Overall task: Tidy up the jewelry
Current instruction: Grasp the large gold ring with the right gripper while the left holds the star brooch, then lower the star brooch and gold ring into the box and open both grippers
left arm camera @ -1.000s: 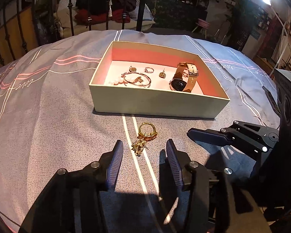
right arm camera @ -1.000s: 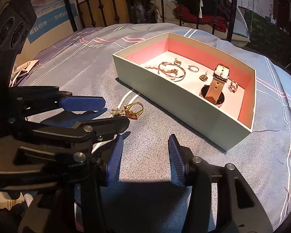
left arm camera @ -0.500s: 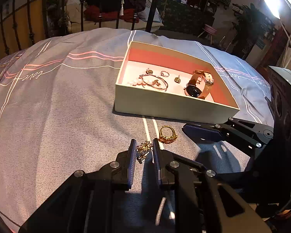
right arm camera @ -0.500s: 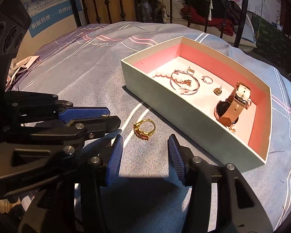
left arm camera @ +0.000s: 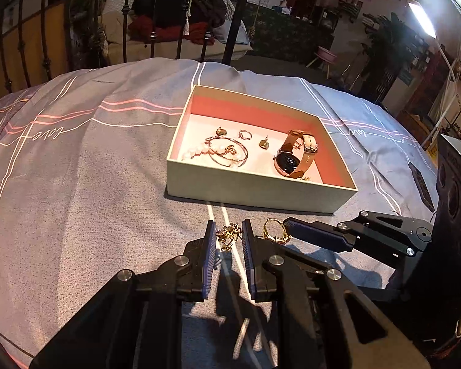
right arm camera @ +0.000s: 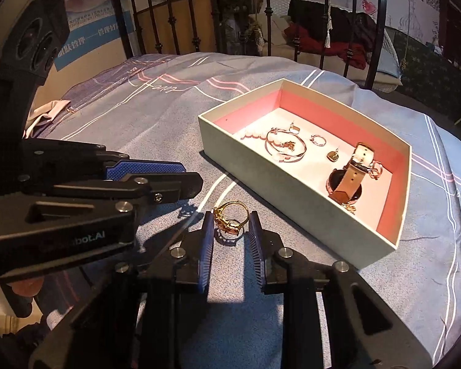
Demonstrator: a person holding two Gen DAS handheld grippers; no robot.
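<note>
An open box (left arm camera: 255,189) with a pink lining stands on the bed and also shows in the right wrist view (right arm camera: 279,181). It holds a watch (left arm camera: 295,156), a bangle (left arm camera: 229,153), pearls and small earrings. A small gold charm piece (left arm camera: 228,235) sits between the nearly closed pads of my left gripper (left arm camera: 228,236), just above the cover. A gold ring (right arm camera: 230,220) with an amber stone lies on the cover between the narrowed pads of my right gripper (right arm camera: 230,223). The ring also shows in the left wrist view (left arm camera: 275,230), beside the right gripper's finger.
The bed is covered with a grey-blue striped cover (left arm camera: 76,184). A black iron bed frame (right arm camera: 199,15) stands behind the box. A pale cloth (right arm camera: 46,113) lies at the far left edge. The two grippers are close side by side in front of the box.
The left gripper has closed around the gold charm piece and drawn slightly left. The right gripper has moved forward to the ring and narrowed its fingers around it.
</note>
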